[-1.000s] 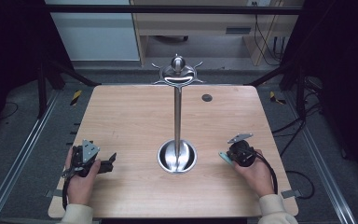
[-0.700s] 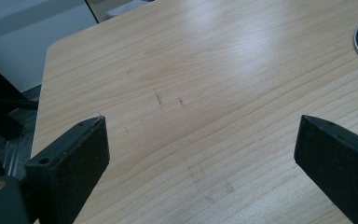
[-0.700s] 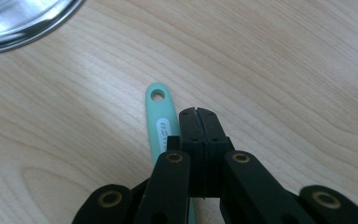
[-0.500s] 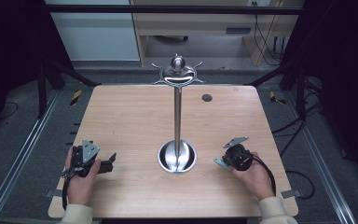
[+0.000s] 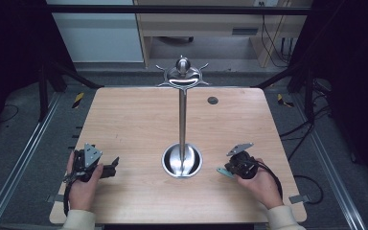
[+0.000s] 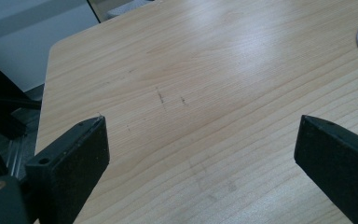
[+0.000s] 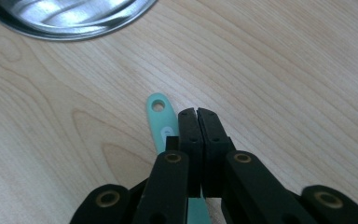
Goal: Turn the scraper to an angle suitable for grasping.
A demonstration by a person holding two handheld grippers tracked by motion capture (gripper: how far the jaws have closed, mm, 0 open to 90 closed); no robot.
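1. My right gripper [image 7: 196,112] has its jaws pressed together, tips touching. A mint tool [image 7: 162,122] with a hole at its handle end lies just to their left, its far part passing under the gripper body. I cannot tell whether the jaws pinch it or merely sit beside it.
2. In the high view the right gripper [image 5: 233,166] rests low at the table [image 5: 134,115], just right of the stand's [image 5: 182,110] round base, with the tool [image 5: 224,172] poking out toward that base.
3. My left gripper [image 6: 200,140] is released, jaws wide apart over bare wood. It sits near the table's front left [image 5: 106,165], holding nothing.
4. Progress, as I judge it: early. The tool is at table level and nothing hangs from the stand's top hooks. If hanging is the aim, lifting the tool and threading its hole over a hook remain.
5. Count: one stand, one mint tool, two grippers, one small dark disc [image 5: 212,100] near the far edge.
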